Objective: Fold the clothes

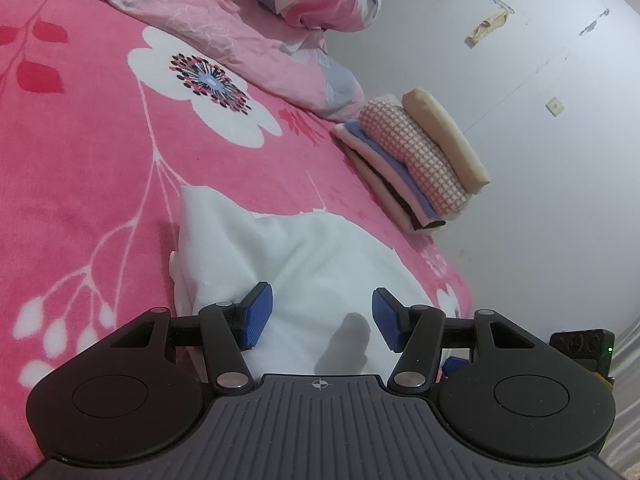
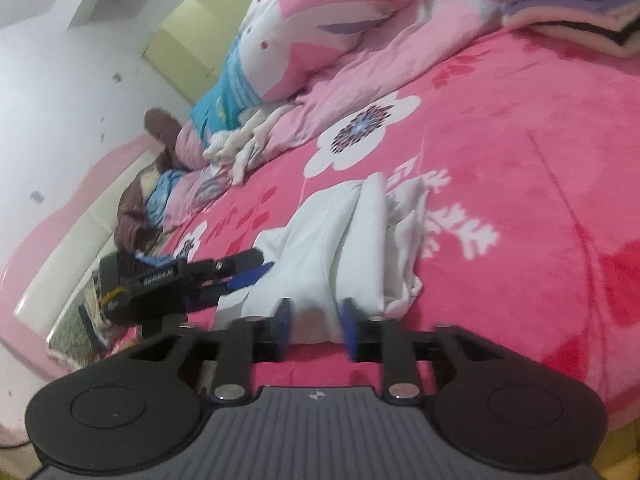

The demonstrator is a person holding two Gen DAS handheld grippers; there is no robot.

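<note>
Garment (image 2: 344, 240) runs long toward 12 o'clock from right gripper (image 2: 316, 328), jaws apart astride its near edge; left gripper (image 1: 322, 318) open above it.

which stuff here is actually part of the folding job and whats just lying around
In the job:
white garment
folded stack
left tongs
right tongs

Lying about:
pink quilt
brown and blue clothes
pink flowered blanket

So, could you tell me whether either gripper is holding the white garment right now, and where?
Neither holds it: the left gripper and right gripper both stand open over the white cloth garment.
</note>
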